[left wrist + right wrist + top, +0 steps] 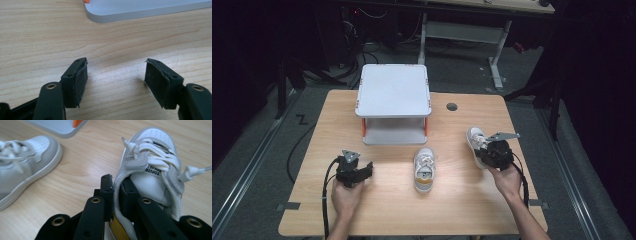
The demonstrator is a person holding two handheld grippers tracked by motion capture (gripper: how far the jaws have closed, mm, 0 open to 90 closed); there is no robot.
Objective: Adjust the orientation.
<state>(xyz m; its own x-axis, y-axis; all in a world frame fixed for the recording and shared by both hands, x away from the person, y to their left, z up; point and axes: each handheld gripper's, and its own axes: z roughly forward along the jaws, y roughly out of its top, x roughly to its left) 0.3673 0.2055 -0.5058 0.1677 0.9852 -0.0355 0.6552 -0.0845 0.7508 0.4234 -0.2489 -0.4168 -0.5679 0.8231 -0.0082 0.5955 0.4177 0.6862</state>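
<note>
Two small white sneakers lie on the wooden table [377, 210]. One sneaker [424, 169] rests at the middle, toe toward the shelf; in the right gripper view this sneaker [22, 167] lies at the left. The other sneaker [475, 141] sits at the right. My right gripper [484, 152] is shut on that sneaker [155, 167], its jaws pinching the side of the collar near the heel [117, 192]. My left gripper [368, 170] stands open low over the bare wood at the front left, with nothing between its fingers [77, 82].
A white two-level shelf [394, 90] with orange posts stands at the table's back middle; the edge of this shelf [140, 12] lies ahead of the left gripper. A round cable hole [452, 106] sits right of it.
</note>
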